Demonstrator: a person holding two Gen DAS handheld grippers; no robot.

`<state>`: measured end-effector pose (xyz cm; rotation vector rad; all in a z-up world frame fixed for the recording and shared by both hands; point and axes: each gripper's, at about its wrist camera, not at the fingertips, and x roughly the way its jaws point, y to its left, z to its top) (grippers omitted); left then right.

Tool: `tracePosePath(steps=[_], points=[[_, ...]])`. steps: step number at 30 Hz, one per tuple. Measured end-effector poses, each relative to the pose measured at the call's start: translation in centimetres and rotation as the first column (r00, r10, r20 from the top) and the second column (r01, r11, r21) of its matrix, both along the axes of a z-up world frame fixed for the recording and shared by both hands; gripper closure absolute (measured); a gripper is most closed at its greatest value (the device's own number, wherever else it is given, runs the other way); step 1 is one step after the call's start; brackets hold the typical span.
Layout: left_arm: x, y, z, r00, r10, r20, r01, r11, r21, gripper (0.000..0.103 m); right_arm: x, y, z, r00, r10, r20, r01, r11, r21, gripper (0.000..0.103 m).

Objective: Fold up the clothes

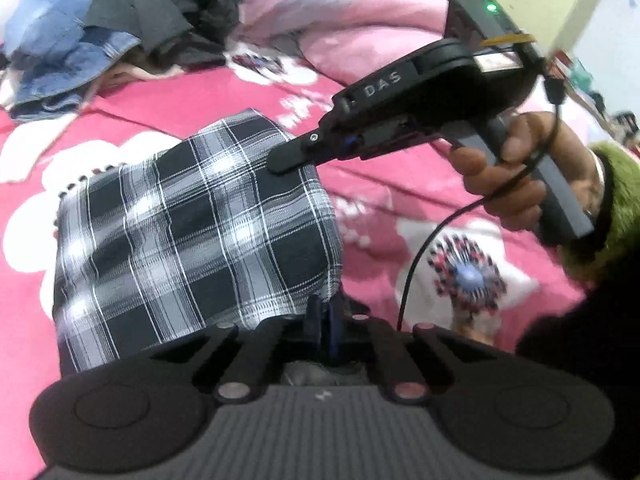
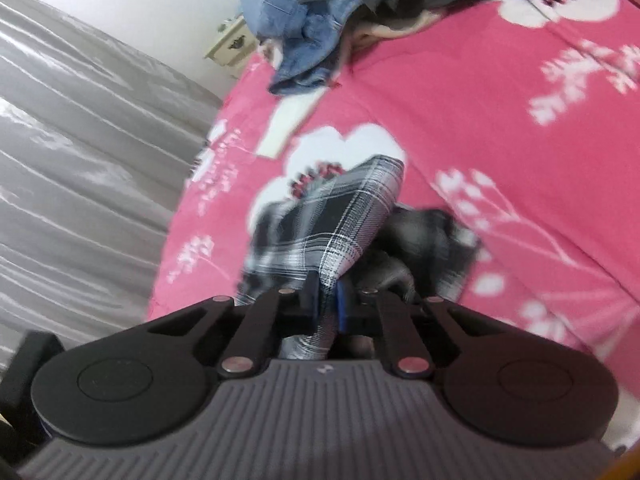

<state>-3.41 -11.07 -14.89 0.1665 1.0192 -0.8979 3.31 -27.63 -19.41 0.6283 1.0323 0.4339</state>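
Your left gripper (image 1: pixel 325 322) has its fingers clenched on the near corner of the plaid shirt (image 1: pixel 192 240), which lies folded on the pink bed (image 1: pixel 400 200) near its middle. Further over, your right gripper (image 1: pixel 280 166) meets the shirt's far edge, your hand (image 1: pixel 504 176) wrapped round the handle. From the right wrist camera, those fingers (image 2: pixel 310 292) are pinched on a fold of plaid, lifting it off the bed. A pile (image 1: pixel 100 32) of denim and dark clothes sits by the bed's far edge.
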Motion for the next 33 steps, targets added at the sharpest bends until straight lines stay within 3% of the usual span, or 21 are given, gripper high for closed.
tracePosePath(steps=[4, 7, 8, 9, 13, 15, 17, 22, 25, 27, 29, 33], points=[[0.1, -1.5, -2.7, 0.999, -0.020, -0.043, 0.022, 0.999, 0.046, 0.097, 0.0, 0.2, -3.5, 1.000, 0.018, -0.009, -0.019, 0.995, -0.102, 0.094], [0.0, -0.9, -2.4, 0.997, -0.047, -0.064, 0.049, 0.999, 0.023, 0.089, -0.1, -0.1, -2.5, 0.999, 0.046, 0.003, -0.045, 0.992, -0.120, 0.089], [0.2, -0.4, -1.9, 0.996, -0.059, -0.070, 0.059, 0.998, 0.001, 0.080, -0.3, -0.2, -1.7, 0.998, 0.065, 0.021, -0.061, 0.986, -0.152, 0.087], [0.4, 0.3, -1.4, 0.995, -0.067, -0.081, 0.065, 0.998, -0.024, 0.074, -0.6, -0.3, -0.3, 0.993, 0.091, 0.069, -0.075, 0.976, -0.202, 0.087], [2.2, 2.9, -0.2, 0.996, 0.006, -0.088, -0.016, 0.993, -0.117, 0.070, -1.2, -0.1, 4.4, 0.945, 0.148, 0.293, -0.052, 0.949, -0.311, 0.087], [3.5, 3.0, -0.6, 0.993, 0.077, -0.088, -0.087, 0.990, -0.113, 0.071, -0.4, 1.5, 5.1, 0.910, 0.182, 0.372, -0.046, 0.938, -0.345, 0.086], [3.7, 2.1, -1.8, 0.994, 0.085, -0.067, -0.091, 0.992, -0.084, 0.071, 0.6, 3.5, 5.3, 0.873, 0.238, 0.425, -0.065, 0.922, -0.382, 0.086], [2.2, 0.8, -4.3, 0.997, 0.070, -0.019, -0.071, 0.997, -0.038, 0.070, -0.3, 5.5, -0.1, 0.859, 0.395, 0.327, -0.173, 0.823, -0.540, 0.087], [2.3, 1.1, -4.9, 0.993, 0.098, -0.069, -0.103, 0.992, -0.069, 0.067, -0.8, 6.7, -3.4, 0.841, 0.479, 0.252, -0.237, 0.745, -0.623, 0.086], [2.2, 1.6, -5.1, 0.991, 0.109, -0.081, -0.116, 0.989, -0.089, 0.067, -0.3, 7.4, -2.1, 0.840, 0.502, 0.206, -0.265, 0.710, -0.652, 0.085], [2.3, 2.0, -5.3, 0.990, 0.110, -0.089, -0.119, 0.988, -0.102, 0.067, 0.3, 8.4, -0.1, 0.818, 0.531, 0.222, -0.263, 0.688, -0.677, 0.085], [2.3, 2.4, -5.8, 0.988, 0.116, -0.098, -0.127, 0.984, -0.125, 0.065, 1.4, 9.9, 1.7, 0.745, 0.588, 0.315, -0.266, 0.695, -0.668, 0.084]])
